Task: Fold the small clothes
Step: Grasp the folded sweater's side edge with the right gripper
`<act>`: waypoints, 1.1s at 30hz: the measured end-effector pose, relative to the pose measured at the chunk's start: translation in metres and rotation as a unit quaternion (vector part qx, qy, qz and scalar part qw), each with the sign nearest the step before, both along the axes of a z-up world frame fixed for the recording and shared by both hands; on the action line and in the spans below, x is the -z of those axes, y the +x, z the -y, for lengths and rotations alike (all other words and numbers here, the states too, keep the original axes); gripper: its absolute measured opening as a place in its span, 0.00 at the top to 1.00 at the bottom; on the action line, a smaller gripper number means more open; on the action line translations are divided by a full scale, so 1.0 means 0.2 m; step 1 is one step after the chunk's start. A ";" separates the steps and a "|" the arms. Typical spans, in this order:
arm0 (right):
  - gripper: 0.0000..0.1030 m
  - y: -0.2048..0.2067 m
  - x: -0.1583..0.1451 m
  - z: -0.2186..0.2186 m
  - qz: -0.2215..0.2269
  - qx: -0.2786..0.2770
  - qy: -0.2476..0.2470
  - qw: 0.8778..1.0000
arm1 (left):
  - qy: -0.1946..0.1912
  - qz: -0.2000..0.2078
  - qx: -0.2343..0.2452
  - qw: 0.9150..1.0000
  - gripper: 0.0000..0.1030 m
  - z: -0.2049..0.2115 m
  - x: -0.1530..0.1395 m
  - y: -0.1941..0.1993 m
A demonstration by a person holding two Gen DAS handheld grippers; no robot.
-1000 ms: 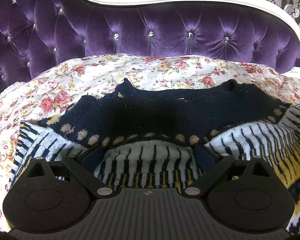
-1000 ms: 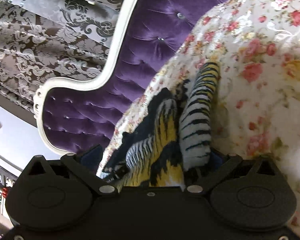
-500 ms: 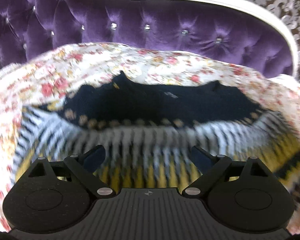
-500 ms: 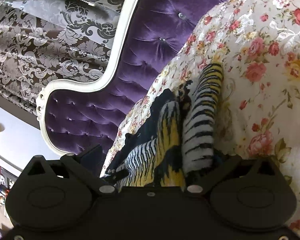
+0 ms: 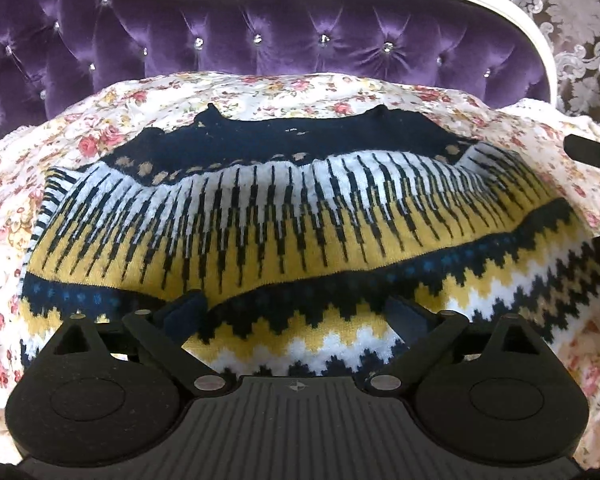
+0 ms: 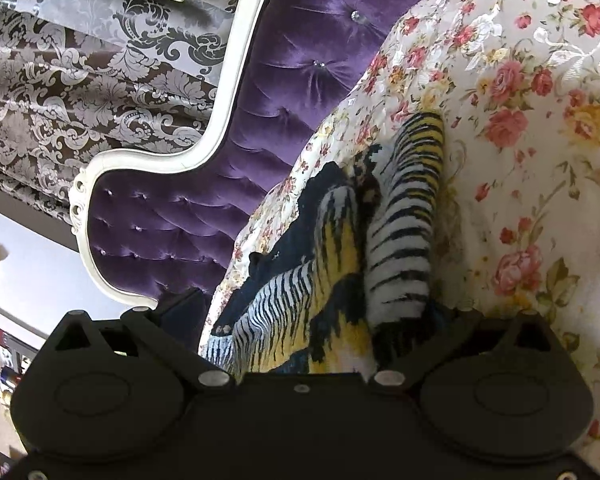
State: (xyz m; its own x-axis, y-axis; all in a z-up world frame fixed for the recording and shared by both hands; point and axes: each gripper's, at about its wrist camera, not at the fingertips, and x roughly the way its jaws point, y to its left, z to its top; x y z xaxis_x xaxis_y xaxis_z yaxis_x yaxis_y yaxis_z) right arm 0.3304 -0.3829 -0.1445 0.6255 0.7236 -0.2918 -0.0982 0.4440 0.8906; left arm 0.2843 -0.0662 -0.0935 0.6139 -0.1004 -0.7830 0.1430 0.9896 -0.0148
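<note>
A small knitted sweater [image 5: 300,216] in navy, white and yellow lies spread on the floral bedspread [image 5: 100,128], collar towards the headboard. My left gripper [image 5: 296,312] is open above its lower part, fingers wide apart and holding nothing. In the right wrist view the sweater [image 6: 328,280] is seen edge on, one striped sleeve [image 6: 408,232] folded along it. My right gripper [image 6: 304,320] is open, fingers wide apart, low over the sweater's edge. Its dark tip shows at the right in the left wrist view [image 5: 592,156].
A purple tufted headboard [image 5: 280,44] with a white frame stands behind the bed, also in the right wrist view [image 6: 284,92]. Patterned damask wall covering [image 6: 80,80] lies beyond. The floral bedspread [image 6: 540,120] extends all around the sweater.
My left gripper has drawn back towards the sweater's hem, so more of the sweater shows. The right gripper has hardly moved.
</note>
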 end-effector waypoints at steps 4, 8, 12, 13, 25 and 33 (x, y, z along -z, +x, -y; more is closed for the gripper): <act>0.00 0.01 0.00 -0.02 0.009 -0.004 -0.006 1.000 | 0.046 0.014 0.008 0.999 0.01 0.07 0.03 -0.02; 0.00 0.01 -0.01 -0.03 0.015 -0.004 -0.012 1.000 | 0.034 0.037 0.001 0.999 0.01 0.06 0.05 -0.06; 0.16 0.01 -0.01 -0.04 0.010 -0.002 -0.046 0.999 | 0.028 0.058 0.003 0.998 0.01 0.05 0.07 -0.11; 0.29 0.01 -0.01 -0.05 0.006 -0.001 -0.057 0.998 | 0.027 0.062 0.003 0.998 0.01 0.05 0.07 -0.11; 0.66 -0.02 -0.03 -0.05 0.009 0.016 -0.082 0.996 | -0.067 0.056 -0.021 0.996 0.70 -0.07 -0.05 -0.05; 0.66 -0.03 -0.07 -0.08 0.023 0.022 -0.110 0.993 | -0.091 0.050 -0.025 0.994 0.70 -0.06 -0.03 -0.02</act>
